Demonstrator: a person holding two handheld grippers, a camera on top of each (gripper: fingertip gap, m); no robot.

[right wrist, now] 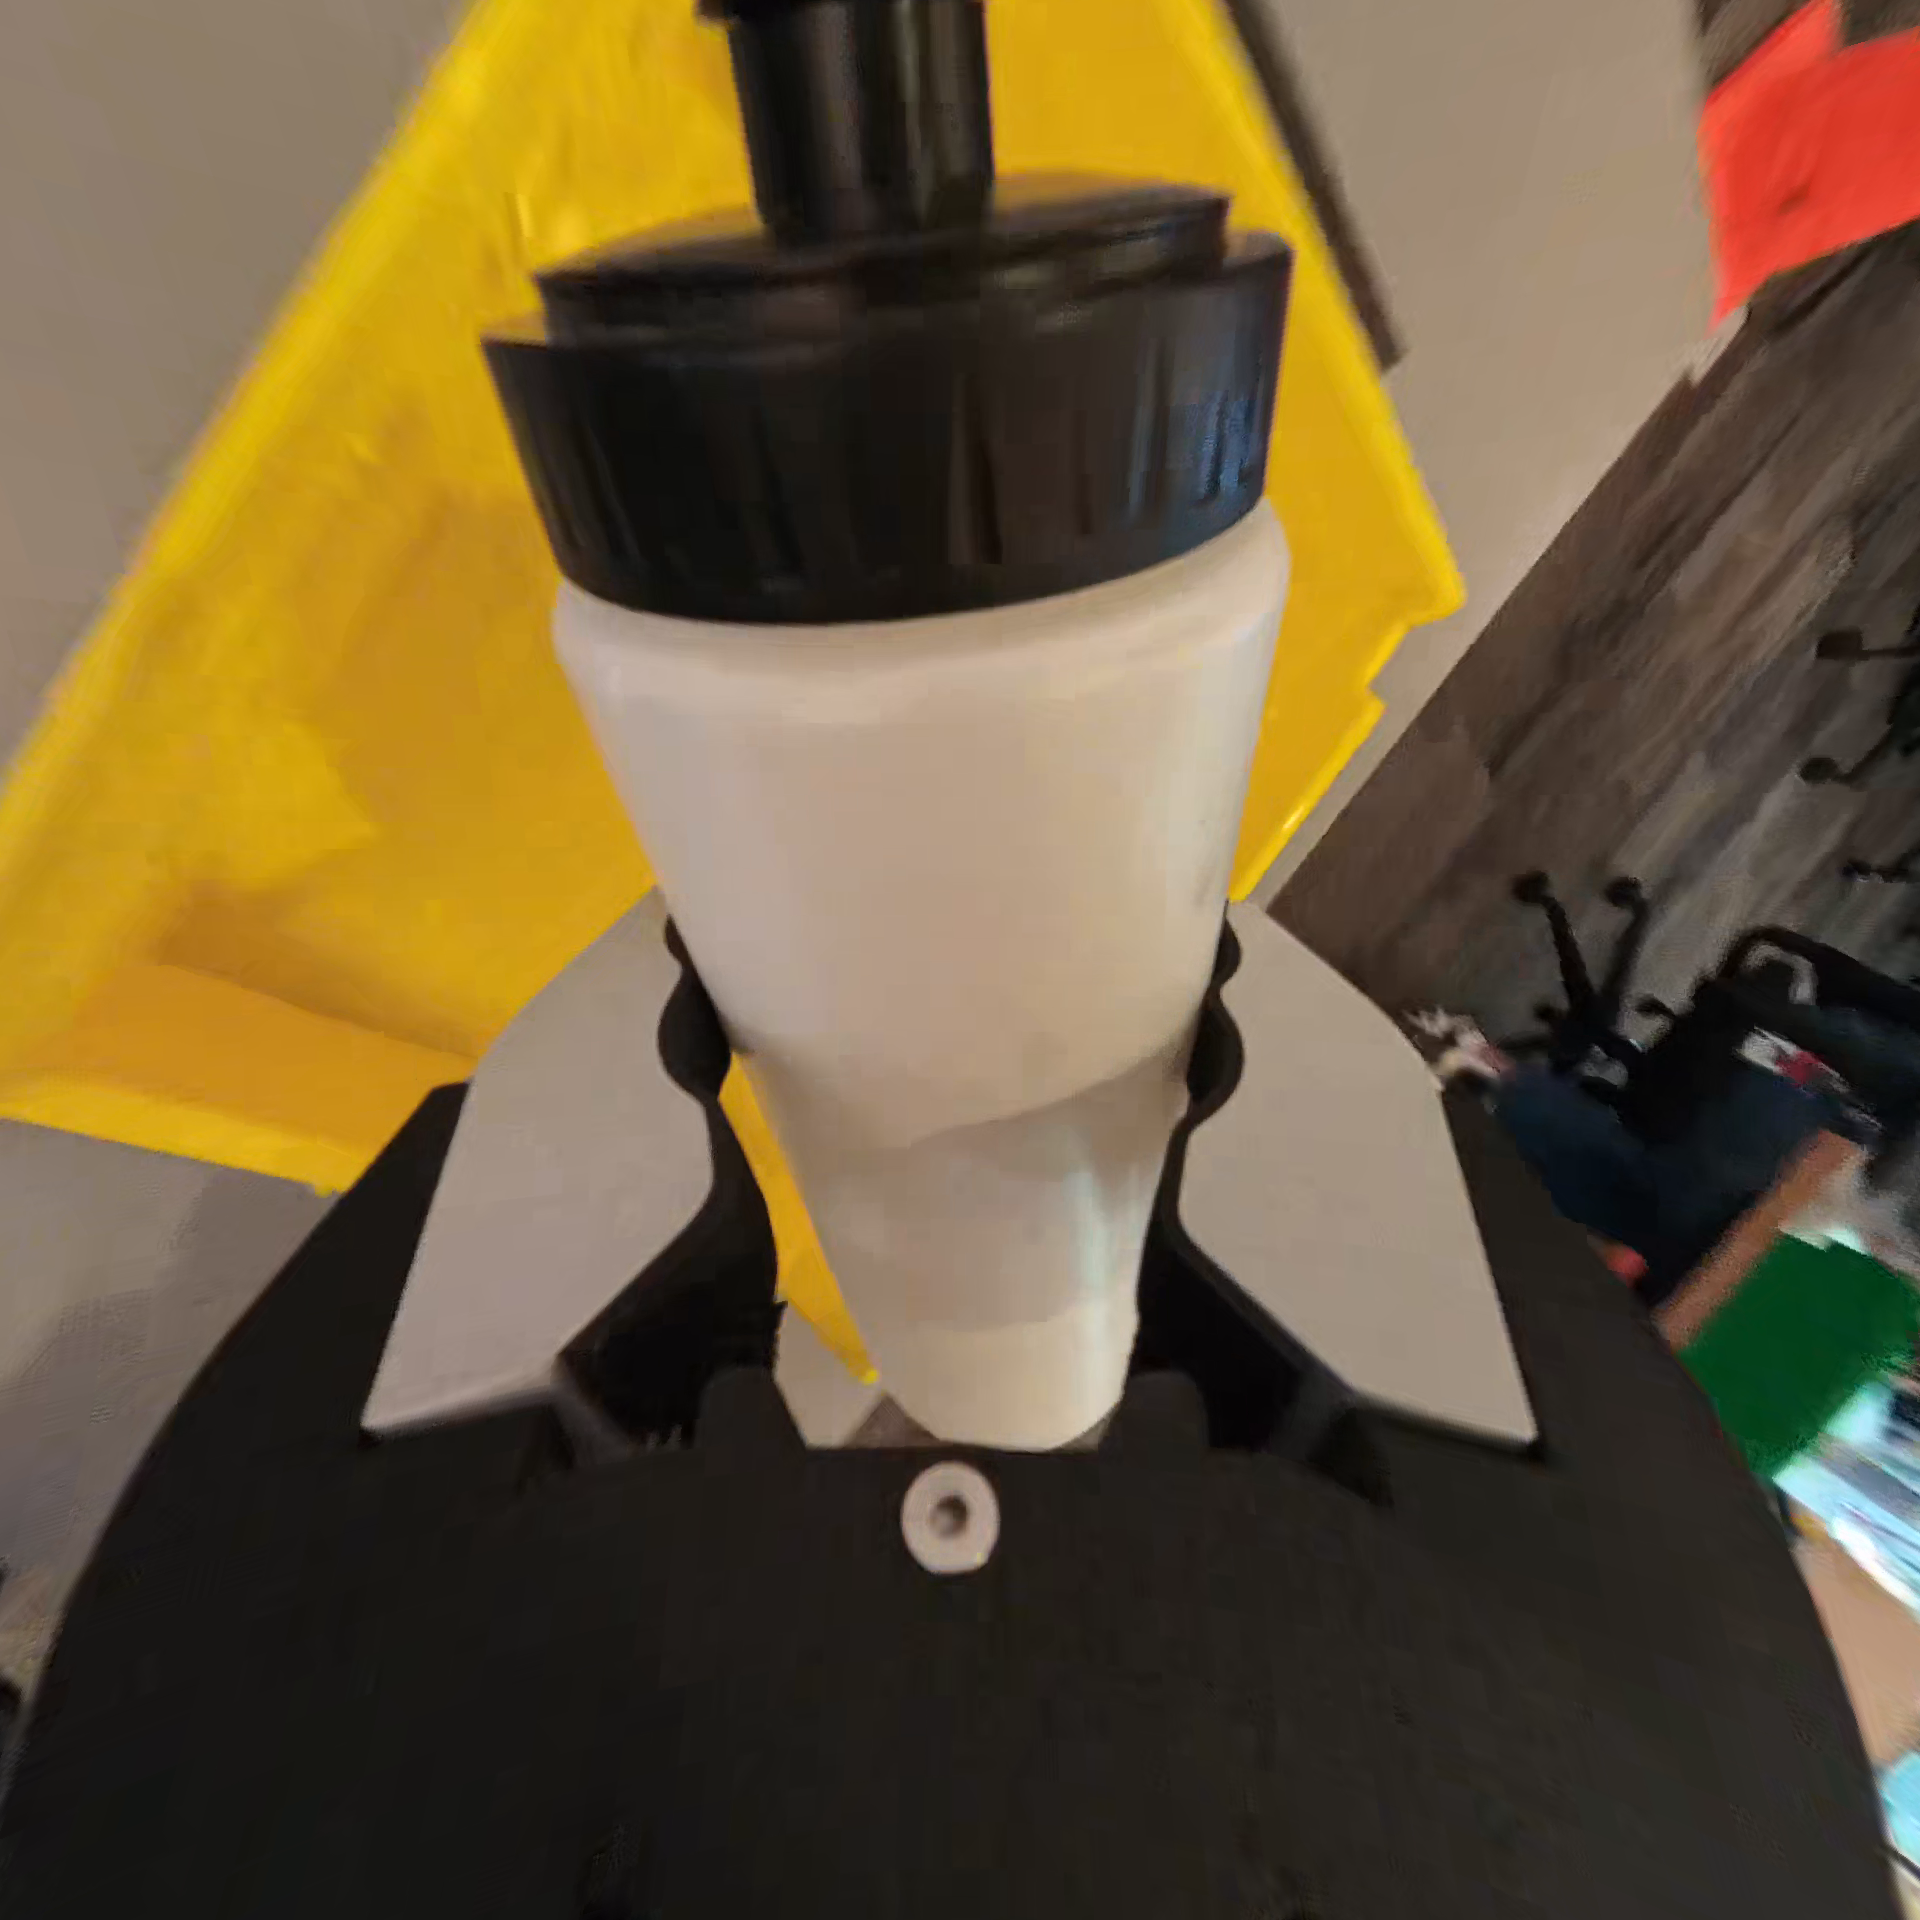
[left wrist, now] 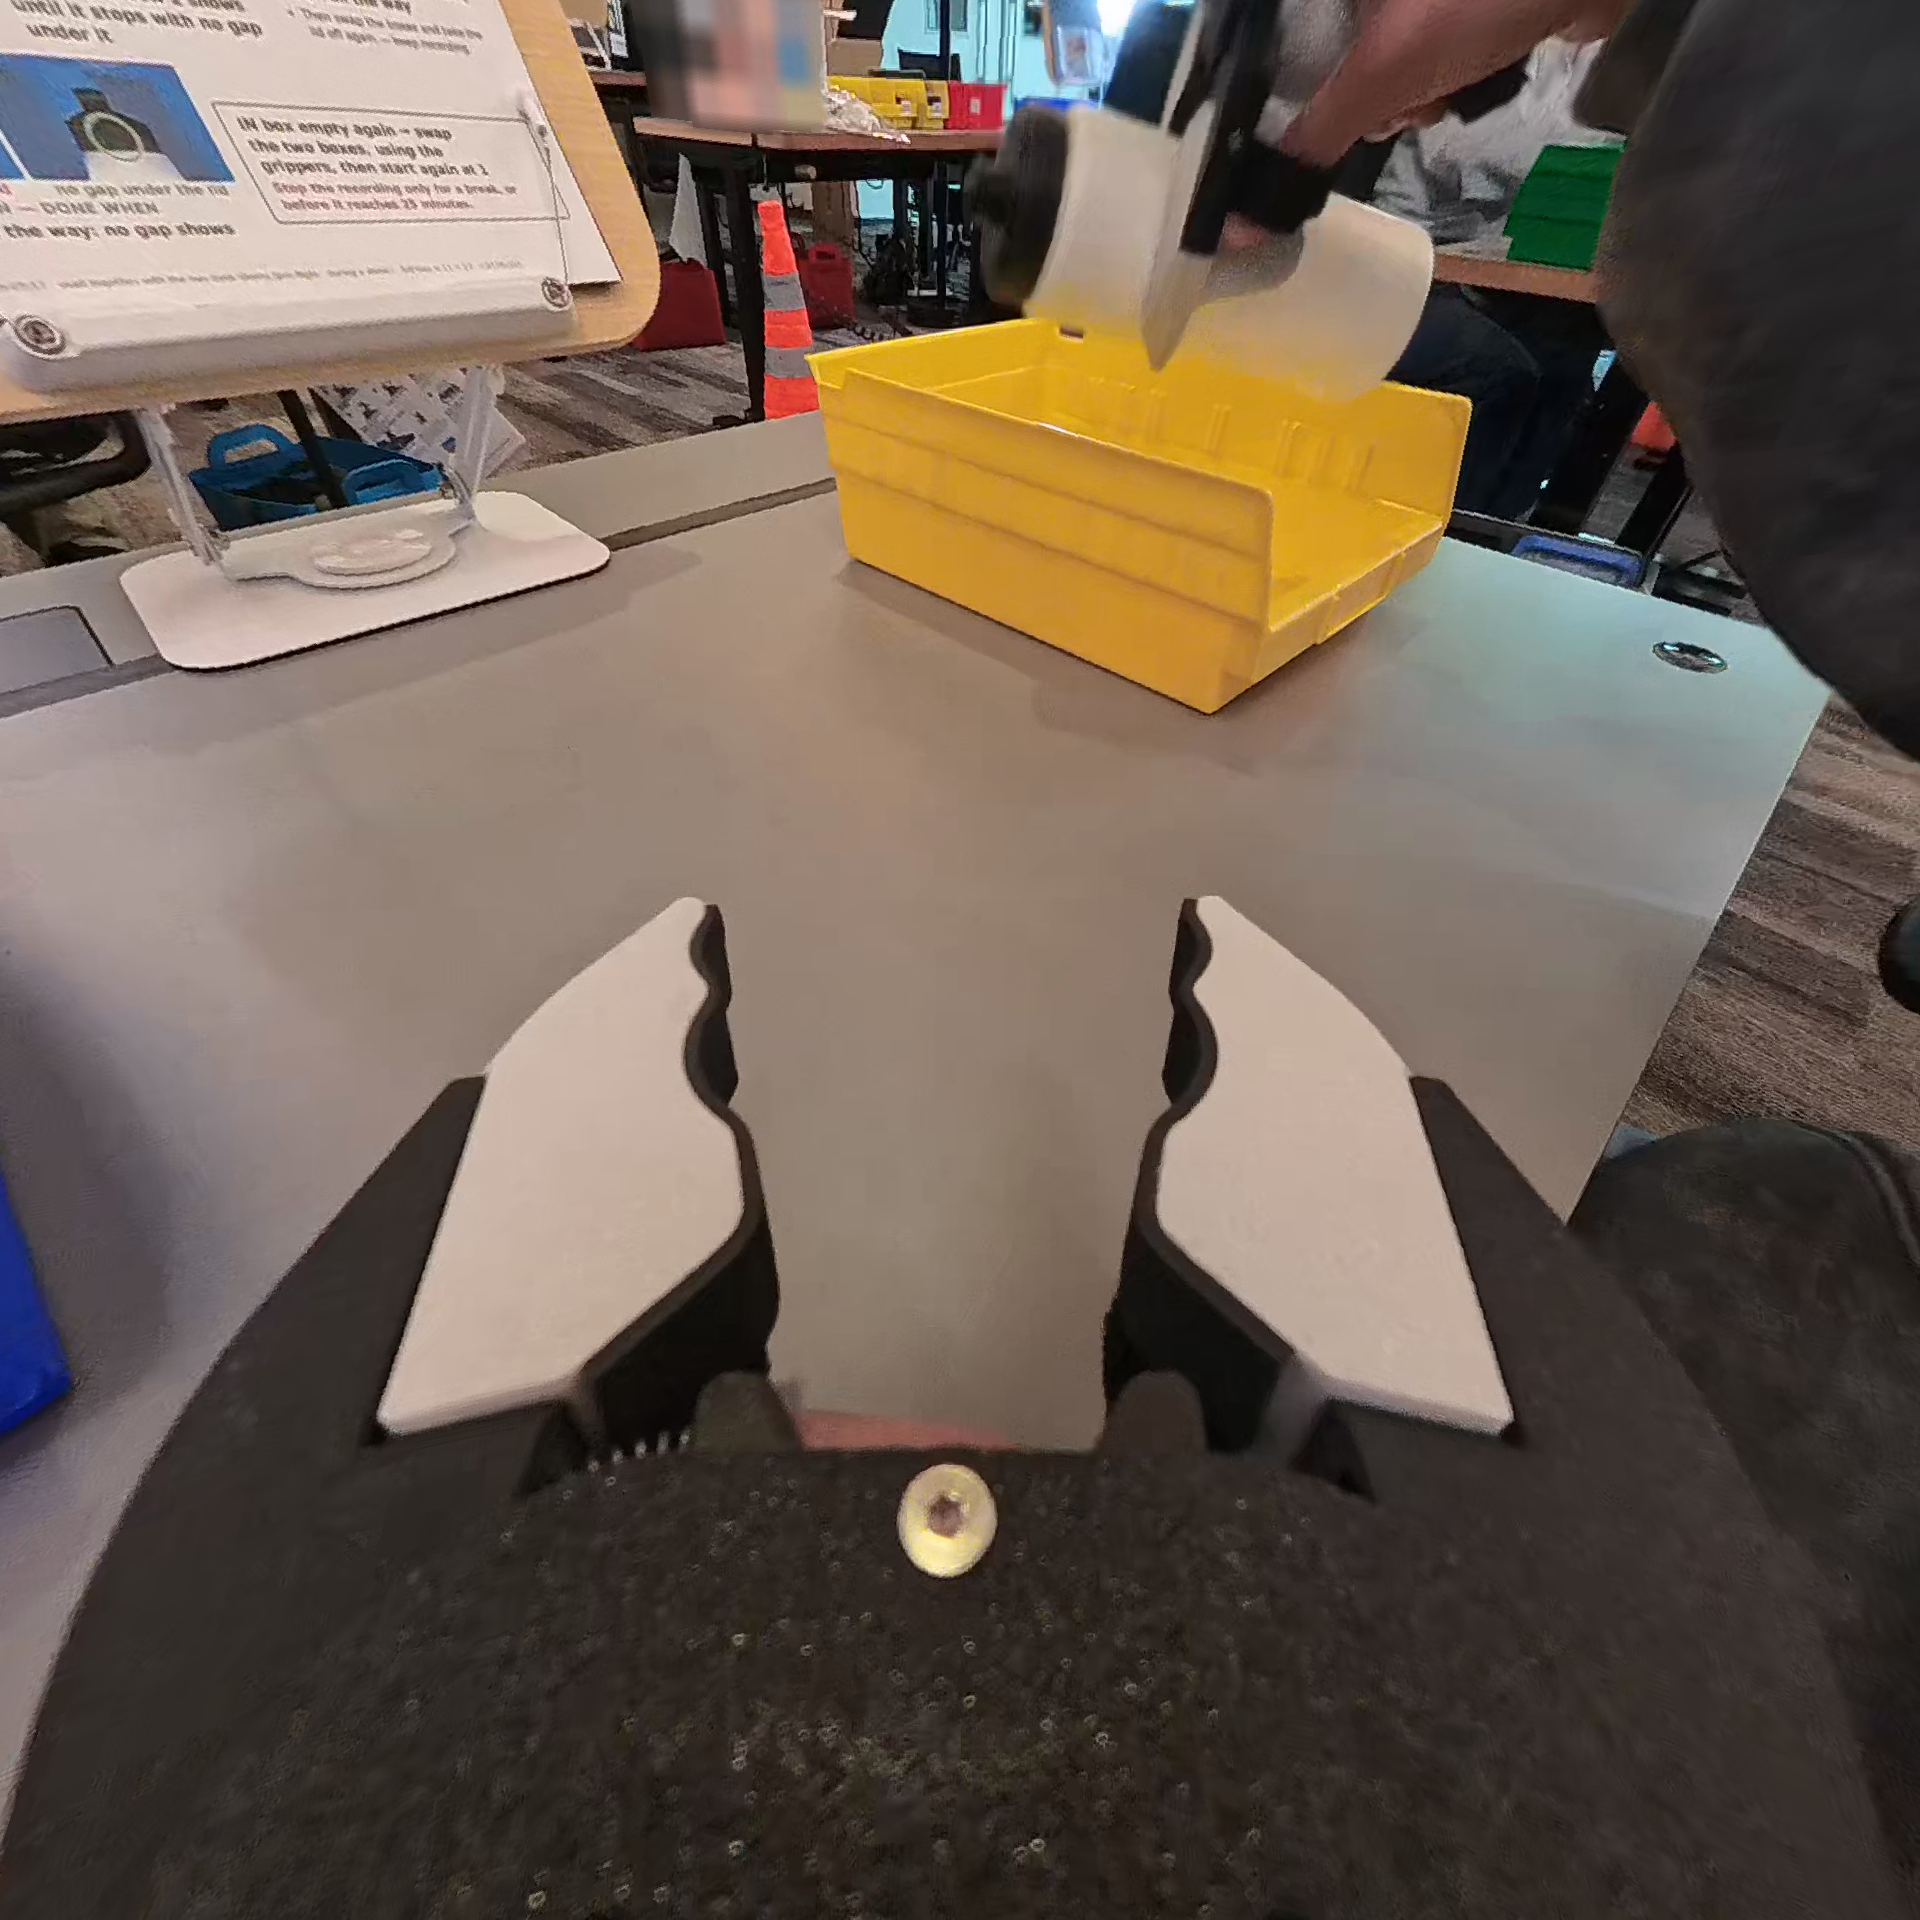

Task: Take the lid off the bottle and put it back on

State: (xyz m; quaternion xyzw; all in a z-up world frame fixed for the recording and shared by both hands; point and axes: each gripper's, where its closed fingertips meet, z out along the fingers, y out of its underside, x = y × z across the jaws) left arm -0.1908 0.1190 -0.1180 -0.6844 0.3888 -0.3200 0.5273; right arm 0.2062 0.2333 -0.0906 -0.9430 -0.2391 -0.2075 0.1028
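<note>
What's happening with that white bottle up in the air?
A person is working with two hand-held grippers. The right gripper is clamped around the white bottle and holds it in the air, tipped sideways above the yellow bin. The black lid is on the bottle. The left gripper is open and empty, low over the grey table, apart from the bottle.

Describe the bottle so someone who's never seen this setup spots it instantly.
Start at the grey table and find the yellow bin at its far side. Above the bin, the right gripper holds a white bottle tilted on its side in the air. It is the only white cylinder there, and it has a black screw lid with a spout, still on.
</note>
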